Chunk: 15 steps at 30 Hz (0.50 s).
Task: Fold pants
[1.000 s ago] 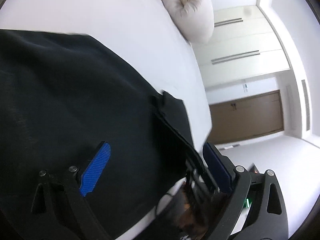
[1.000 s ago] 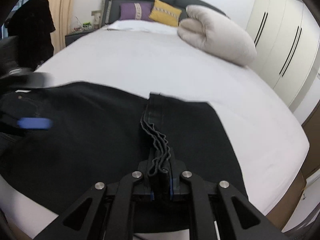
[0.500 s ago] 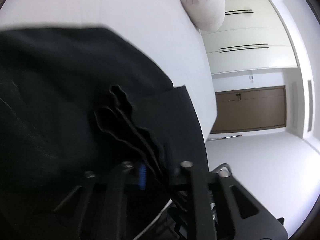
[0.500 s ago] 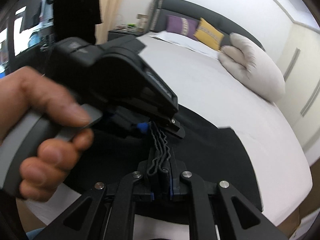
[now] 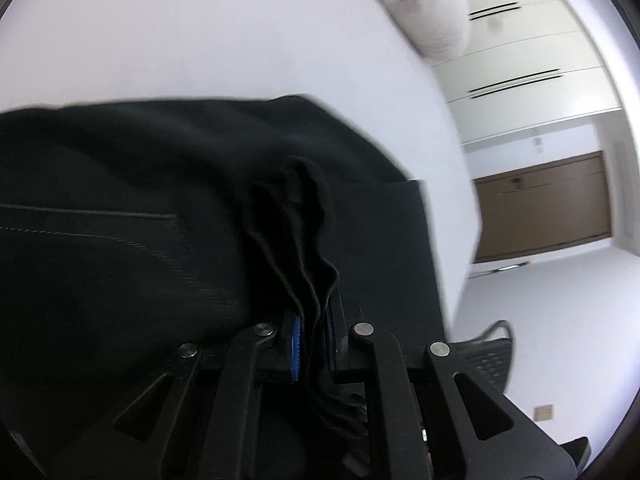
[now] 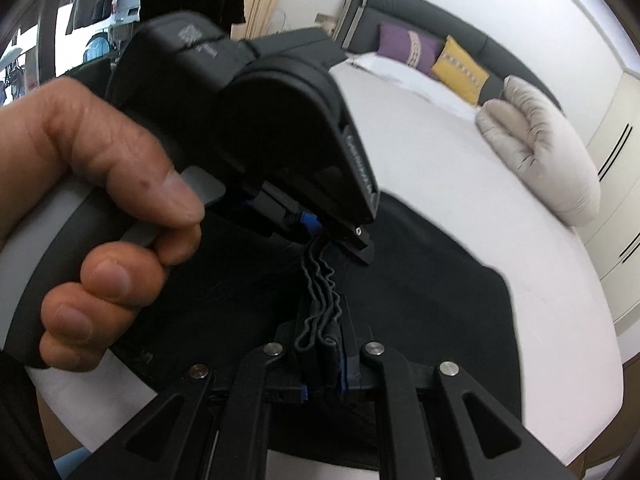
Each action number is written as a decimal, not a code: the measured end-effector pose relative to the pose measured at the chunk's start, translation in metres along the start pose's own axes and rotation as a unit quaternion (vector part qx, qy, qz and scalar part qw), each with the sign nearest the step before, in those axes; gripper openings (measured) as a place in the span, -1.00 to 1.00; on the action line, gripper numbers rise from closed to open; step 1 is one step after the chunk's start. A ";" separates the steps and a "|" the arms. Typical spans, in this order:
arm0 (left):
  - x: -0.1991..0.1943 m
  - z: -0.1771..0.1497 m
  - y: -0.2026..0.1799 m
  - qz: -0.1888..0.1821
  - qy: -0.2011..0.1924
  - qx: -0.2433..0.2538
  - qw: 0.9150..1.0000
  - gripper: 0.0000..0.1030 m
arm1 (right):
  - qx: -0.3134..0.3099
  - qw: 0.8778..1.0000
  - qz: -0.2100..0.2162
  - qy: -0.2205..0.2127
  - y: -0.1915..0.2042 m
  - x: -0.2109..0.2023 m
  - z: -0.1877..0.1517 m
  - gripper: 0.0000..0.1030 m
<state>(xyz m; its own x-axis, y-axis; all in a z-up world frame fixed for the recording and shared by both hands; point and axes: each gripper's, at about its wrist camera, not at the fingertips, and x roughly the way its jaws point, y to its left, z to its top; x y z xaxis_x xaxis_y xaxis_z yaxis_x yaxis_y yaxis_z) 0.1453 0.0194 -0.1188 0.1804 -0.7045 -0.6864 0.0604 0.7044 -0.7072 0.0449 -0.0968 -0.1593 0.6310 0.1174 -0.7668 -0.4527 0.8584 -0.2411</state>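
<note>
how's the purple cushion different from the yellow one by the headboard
The purple cushion is wider and sits nearer the bed's far left corner; the yellow cushion is narrower, set on its point like a diamond, closer to the beige pillow. The purple one's pale band runs upright, the yellow one's crosswise. Both lean on the dark headboard.

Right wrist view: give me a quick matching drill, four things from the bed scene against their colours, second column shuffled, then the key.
Things:
1. pants
2. bolster pillow
3. cushion nearest the bolster
4. cushion farther along the headboard

Colours:
A. purple
B. black
C. yellow
D. beige

Pairs: 1-B, 2-D, 3-C, 4-A.

For context, the right gripper and the left gripper are both clamped on the stacked edge of the pants, above the white bed.
</note>
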 end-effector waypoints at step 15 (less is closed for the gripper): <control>-0.028 -0.028 -0.051 0.108 -0.104 0.087 0.985 -0.79 | 0.291 0.918 0.267 -0.024 -0.149 -0.053 -0.055 -0.04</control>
<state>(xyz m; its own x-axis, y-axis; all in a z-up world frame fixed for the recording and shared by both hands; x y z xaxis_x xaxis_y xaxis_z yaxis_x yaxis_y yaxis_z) 0.1095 0.0006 -0.0683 0.4038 -0.5167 -0.7549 0.1624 0.8526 -0.4967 0.0442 -0.2585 -0.1155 0.4500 0.6094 -0.6527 -0.3014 0.7917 0.5314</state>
